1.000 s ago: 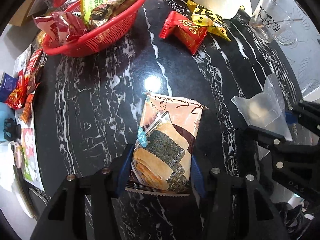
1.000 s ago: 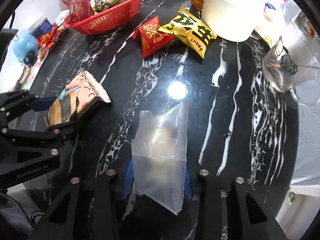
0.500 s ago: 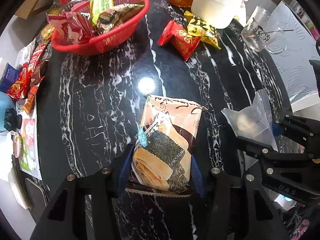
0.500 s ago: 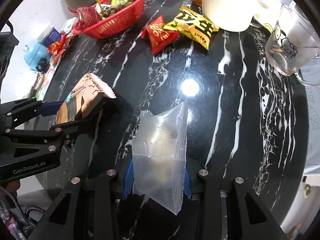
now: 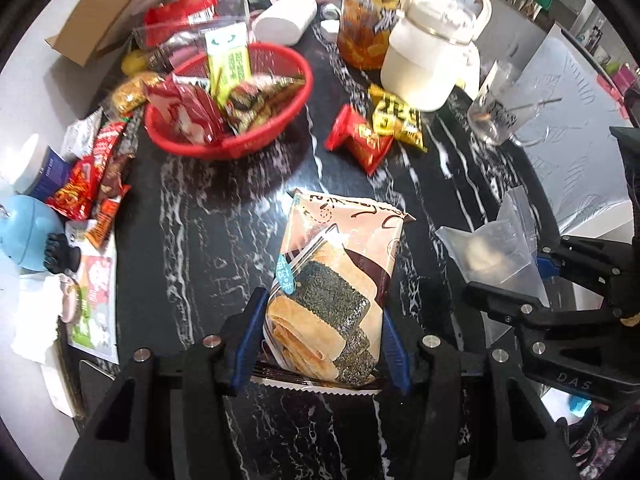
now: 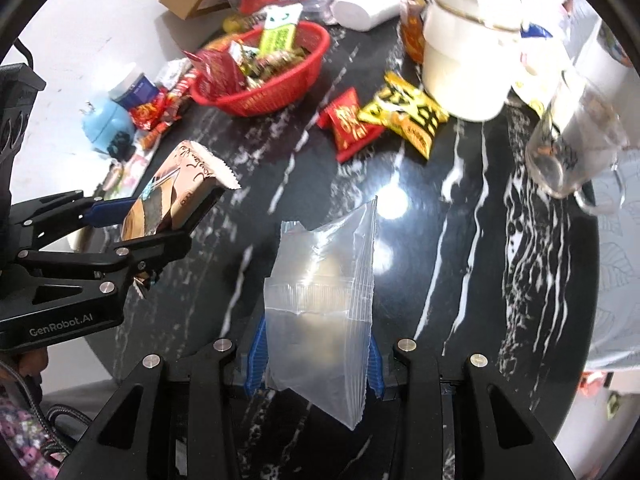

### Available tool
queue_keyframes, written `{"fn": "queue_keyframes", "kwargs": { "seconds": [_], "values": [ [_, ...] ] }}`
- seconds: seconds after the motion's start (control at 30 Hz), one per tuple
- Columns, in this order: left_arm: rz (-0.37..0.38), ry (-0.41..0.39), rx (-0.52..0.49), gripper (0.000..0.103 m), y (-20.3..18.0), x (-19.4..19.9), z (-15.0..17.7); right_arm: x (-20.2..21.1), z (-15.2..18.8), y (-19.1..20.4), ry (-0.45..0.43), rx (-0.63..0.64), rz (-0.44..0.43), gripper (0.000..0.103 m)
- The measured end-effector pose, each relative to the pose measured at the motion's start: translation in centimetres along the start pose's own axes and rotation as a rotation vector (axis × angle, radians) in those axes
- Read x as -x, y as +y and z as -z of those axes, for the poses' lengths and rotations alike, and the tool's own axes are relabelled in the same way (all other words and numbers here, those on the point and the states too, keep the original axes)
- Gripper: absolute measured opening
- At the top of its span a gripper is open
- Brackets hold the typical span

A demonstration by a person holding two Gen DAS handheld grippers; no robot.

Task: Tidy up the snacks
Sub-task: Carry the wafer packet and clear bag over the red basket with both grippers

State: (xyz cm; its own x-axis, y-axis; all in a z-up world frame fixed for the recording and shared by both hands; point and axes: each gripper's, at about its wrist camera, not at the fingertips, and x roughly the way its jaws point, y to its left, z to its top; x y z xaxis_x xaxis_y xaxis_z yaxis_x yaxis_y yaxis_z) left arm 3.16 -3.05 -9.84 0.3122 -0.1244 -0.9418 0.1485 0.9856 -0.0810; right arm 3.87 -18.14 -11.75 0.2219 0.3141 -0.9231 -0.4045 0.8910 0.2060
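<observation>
My left gripper (image 5: 322, 340) is shut on a beige seaweed-cracker packet (image 5: 340, 280) and holds it above the black marble table (image 5: 208, 240); the packet also shows in the right wrist view (image 6: 176, 200). My right gripper (image 6: 314, 354) is shut on a clear plastic bag (image 6: 324, 300) with a pale snack inside, also seen at the right of the left wrist view (image 5: 496, 248). A red basket (image 5: 240, 136) full of snacks stands at the back left. A red packet (image 5: 360, 140) and a yellow packet (image 5: 396, 116) lie beside it.
A white lidded pot (image 5: 428, 60), a jar of orange snacks (image 5: 360, 28) and a glass mug (image 5: 500, 108) stand at the back right. Loose wrappers (image 5: 96, 176) and a blue round object (image 5: 24, 232) crowd the left edge. A cardboard box (image 5: 112, 8) sits behind the basket.
Both grippers have risen and pulled back from the table with their packets still held; the basket and back clutter now show more fully.
</observation>
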Motion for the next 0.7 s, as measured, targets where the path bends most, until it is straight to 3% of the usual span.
{"fn": "queue_keyframes", "kwargs": {
  "seconds": [0.7],
  "values": [
    [-0.023,-0.23,0.074,0.052,3.4,6.9,-7.8,5.4,-9.2,2.2,-0.168,0.099,-0.021,0.039]
  ]
}}
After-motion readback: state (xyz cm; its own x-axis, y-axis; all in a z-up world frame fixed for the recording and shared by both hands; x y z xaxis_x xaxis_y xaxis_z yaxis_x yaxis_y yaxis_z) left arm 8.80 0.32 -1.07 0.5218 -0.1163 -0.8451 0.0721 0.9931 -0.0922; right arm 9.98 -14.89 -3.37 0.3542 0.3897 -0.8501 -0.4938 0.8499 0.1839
